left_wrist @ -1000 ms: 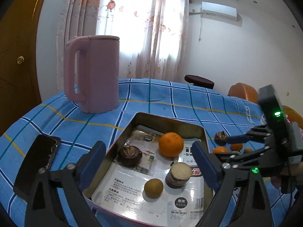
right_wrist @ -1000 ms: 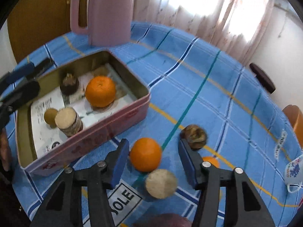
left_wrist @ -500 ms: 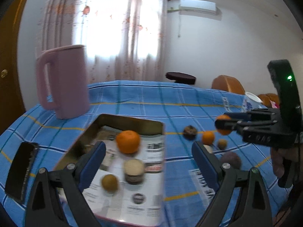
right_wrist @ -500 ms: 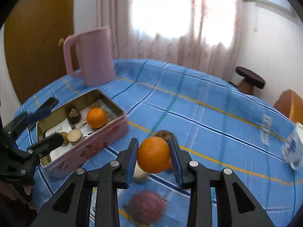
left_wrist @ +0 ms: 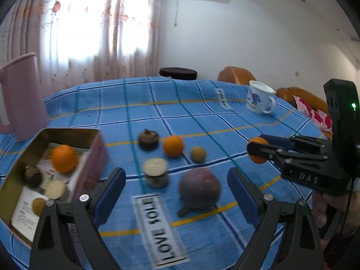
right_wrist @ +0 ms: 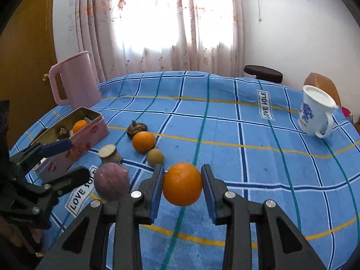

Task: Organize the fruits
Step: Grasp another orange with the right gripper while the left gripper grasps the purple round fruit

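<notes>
My right gripper (right_wrist: 182, 183) is shut on an orange (right_wrist: 182, 183) and holds it above the blue checked cloth; it also shows in the left wrist view (left_wrist: 258, 149). My left gripper (left_wrist: 176, 193) is open and empty, over a large purple fruit (left_wrist: 199, 187). On the cloth lie a second orange (left_wrist: 173, 145), a dark mangosteen (left_wrist: 148, 138), a small brown fruit (left_wrist: 198, 154) and a cut stub (left_wrist: 155, 172). The pink tin (left_wrist: 91, 155) at the left holds an orange (left_wrist: 64, 158) and several other pieces.
A pink jug (right_wrist: 75, 79) stands at the back left behind the tin. A white mug with blue print (right_wrist: 315, 112) stands at the far right. A dark stool (right_wrist: 263, 73) and an orange chair (left_wrist: 236, 76) stand beyond the table edge.
My right gripper closed on the orange, lifted it off the cloth and drew back. My left gripper swung right, from over the tin to over the loose fruit.
</notes>
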{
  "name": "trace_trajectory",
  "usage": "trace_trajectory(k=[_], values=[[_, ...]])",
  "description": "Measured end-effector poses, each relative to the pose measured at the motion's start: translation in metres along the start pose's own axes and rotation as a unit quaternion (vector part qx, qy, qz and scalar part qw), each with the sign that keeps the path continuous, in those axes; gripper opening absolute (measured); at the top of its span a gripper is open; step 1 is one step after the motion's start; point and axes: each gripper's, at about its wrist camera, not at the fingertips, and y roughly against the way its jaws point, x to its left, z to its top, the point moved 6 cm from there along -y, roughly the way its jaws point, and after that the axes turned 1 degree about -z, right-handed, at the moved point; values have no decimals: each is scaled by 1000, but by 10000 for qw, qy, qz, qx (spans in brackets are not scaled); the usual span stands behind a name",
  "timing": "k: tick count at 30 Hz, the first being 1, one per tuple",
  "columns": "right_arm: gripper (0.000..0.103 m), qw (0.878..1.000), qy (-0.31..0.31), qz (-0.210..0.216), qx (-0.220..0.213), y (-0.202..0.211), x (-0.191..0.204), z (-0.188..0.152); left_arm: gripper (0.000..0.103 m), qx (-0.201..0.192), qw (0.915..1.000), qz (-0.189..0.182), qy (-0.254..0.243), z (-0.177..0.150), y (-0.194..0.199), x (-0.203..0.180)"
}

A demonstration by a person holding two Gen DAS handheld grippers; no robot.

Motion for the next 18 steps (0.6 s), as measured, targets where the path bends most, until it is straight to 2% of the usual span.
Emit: trace_trajectory(k=[6,9,11,13,18], values=[[35,10000,-23,63,-32,-1,-2,-7,81,440,9989,-86,-161,-4,-18,-15],[35,9999,-67,88,-85,2,-6,-7,70,658,9976,-95,-190,-7,-28,-17],[35,9998,-105,168,-41,0,-7,-8,68,899,9957,-162,-176,-11,-37,-19],[36,9997,-108,211,17,-2,-6,-9,56,1010,9945,-215,-155,-13,-41,-20],[36,9998,-27,184,3,-1,-3,-9,53,1025,9943,-239,-148,-14,-41,-22]])
